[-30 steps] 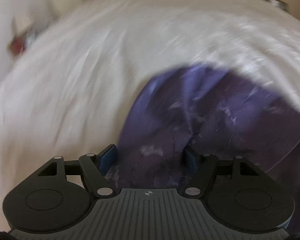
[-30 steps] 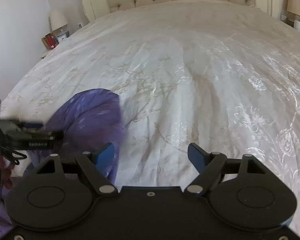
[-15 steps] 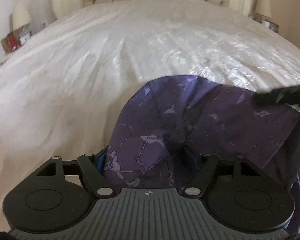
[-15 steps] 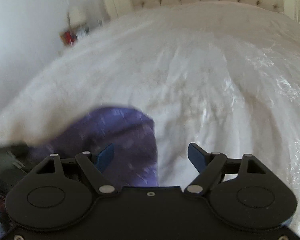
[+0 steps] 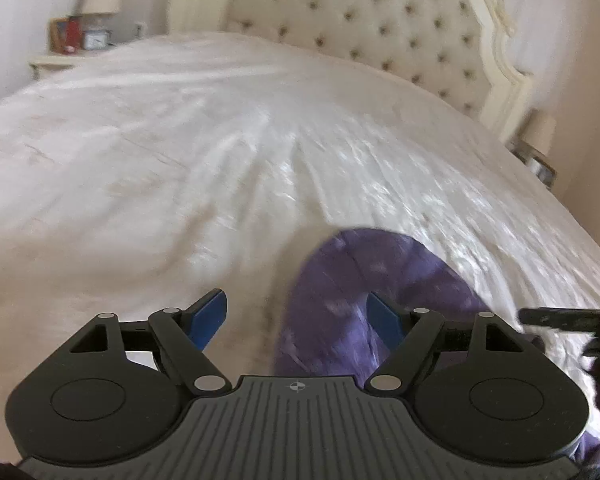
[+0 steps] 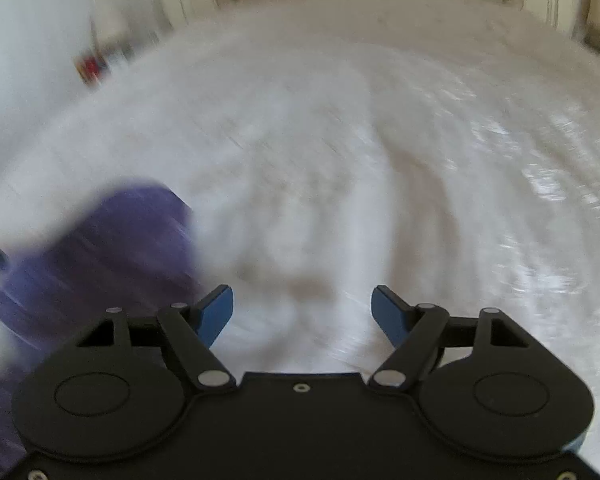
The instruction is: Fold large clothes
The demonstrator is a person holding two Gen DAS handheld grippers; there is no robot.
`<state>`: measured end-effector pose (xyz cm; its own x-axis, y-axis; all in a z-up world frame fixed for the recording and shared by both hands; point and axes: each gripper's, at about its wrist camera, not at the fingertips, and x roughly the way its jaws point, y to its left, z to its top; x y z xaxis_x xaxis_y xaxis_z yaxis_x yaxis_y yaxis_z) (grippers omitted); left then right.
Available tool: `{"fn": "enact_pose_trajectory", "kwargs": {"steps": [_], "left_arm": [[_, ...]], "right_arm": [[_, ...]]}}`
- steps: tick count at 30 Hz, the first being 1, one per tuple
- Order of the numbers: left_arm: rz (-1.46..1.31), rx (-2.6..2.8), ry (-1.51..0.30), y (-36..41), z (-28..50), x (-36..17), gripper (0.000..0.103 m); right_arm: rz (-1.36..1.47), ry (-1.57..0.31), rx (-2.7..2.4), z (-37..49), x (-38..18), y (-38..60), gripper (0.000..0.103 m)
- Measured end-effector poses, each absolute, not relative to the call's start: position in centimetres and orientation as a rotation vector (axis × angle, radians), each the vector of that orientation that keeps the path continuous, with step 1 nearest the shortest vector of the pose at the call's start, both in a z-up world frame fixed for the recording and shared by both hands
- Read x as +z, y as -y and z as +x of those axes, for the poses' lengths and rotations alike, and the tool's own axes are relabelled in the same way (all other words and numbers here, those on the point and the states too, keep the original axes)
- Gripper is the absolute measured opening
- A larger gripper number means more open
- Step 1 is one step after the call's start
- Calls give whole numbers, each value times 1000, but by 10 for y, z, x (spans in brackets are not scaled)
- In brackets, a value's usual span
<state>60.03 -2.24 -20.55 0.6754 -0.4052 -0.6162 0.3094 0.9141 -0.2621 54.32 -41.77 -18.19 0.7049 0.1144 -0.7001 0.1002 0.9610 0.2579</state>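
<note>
garment (image 5: 340, 312) on bedspread (image 5: 180, 160), headboard (image 5: 360, 28) behind

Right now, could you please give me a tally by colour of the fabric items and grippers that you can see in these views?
Purple: 1, the purple garment lying on the bedspread.
White: 1, the white bedspread over the bed.
Black with blue pads: 2, the left gripper and the right gripper, both open and empty.
Total: 4
</note>
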Motion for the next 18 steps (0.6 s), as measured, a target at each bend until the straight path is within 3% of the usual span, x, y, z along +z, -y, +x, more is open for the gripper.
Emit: {"fn": "enact_pose_trajectory", "kwargs": {"steps": [9,14,18], "left_arm": [[-52,-338,-790,19,602,-210,76],[6,-393,-792,37,597,-213,76],[24,-405,-794,45,597,-215,76]], "right_arm": [[164,-759,166,552,-162,349,79],[-46,-939,13,568,-212,347,76],[13,-927,-62,557,-227,376,82]]}}
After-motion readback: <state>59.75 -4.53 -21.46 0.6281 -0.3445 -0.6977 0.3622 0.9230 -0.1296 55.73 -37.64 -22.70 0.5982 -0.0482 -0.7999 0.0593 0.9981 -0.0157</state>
